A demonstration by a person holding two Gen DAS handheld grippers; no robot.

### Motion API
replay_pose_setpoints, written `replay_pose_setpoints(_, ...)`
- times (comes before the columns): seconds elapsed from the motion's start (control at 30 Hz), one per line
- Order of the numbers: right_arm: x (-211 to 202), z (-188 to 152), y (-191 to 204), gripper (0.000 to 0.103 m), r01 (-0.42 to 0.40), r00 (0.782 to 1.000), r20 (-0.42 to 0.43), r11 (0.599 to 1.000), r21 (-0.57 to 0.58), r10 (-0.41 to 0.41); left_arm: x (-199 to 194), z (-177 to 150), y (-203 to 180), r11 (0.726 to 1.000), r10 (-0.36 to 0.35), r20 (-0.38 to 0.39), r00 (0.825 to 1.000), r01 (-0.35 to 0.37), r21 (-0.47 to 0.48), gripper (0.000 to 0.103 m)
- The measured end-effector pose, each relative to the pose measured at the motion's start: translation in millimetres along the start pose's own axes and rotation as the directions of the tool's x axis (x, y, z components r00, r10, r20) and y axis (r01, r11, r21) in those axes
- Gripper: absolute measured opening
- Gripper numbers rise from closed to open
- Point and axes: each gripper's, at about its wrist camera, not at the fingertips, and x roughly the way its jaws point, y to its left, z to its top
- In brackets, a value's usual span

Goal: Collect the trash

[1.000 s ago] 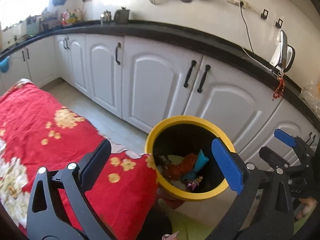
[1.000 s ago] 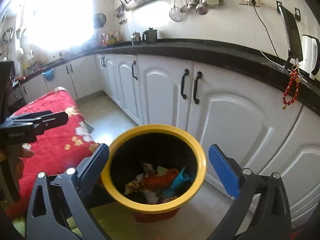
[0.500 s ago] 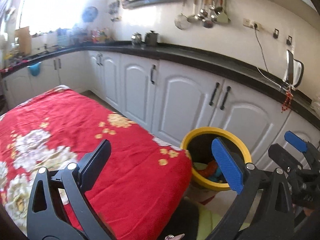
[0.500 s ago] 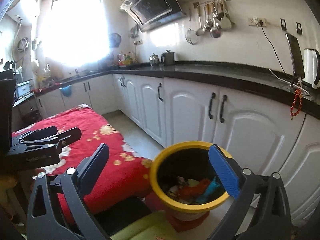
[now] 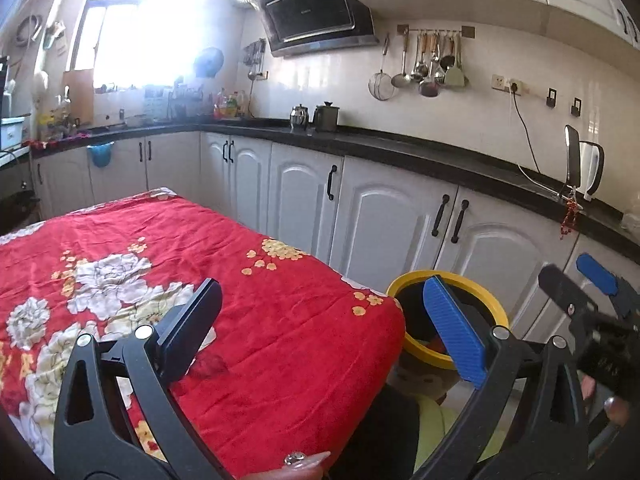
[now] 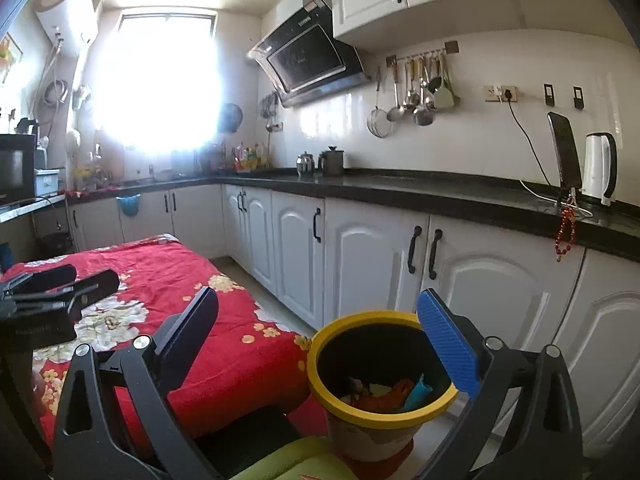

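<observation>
A yellow-rimmed trash bin point(image 6: 360, 317) stands on the floor by the corner of a table under a red floral cloth point(image 6: 168, 264). Inside it lie orange, blue and white wrappers point(image 6: 396, 394). My right gripper point(image 6: 316, 332) hovers open and empty above and in front of the bin. My left gripper point(image 5: 320, 320) is open and empty over the red cloth point(image 5: 260, 280). In the left wrist view the bin point(image 5: 404, 280) is partly hidden behind the blue pad point(image 5: 452, 332). The right gripper point(image 5: 576, 280) shows at the right edge there. The left gripper point(image 6: 92, 276) shows at the left edge of the right wrist view.
White cabinets point(image 6: 372, 264) under a black counter point(image 6: 440, 194) run behind the bin, with a strip of floor point(image 6: 280, 312) between them and the table. A kettle point(image 6: 598, 168) and a propped phone point(image 6: 564, 152) stand on the counter. A yellow-green cushion point(image 6: 280, 460) lies below.
Both grippers have risen and drawn back from the bin. The views went from looking down into it to looking across the kitchen. Both stayed open.
</observation>
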Motion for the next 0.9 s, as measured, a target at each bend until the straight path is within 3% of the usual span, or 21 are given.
replay_pose_setpoints(0.9,-1.9,-1.6,2.0,0.097,-0.012,1.000,0.001,1.000,-0.005,0.012,-2.0,-4.2,0.1,0.999,0.032,0.018,0.999,-0.032,-0.006,0.092)
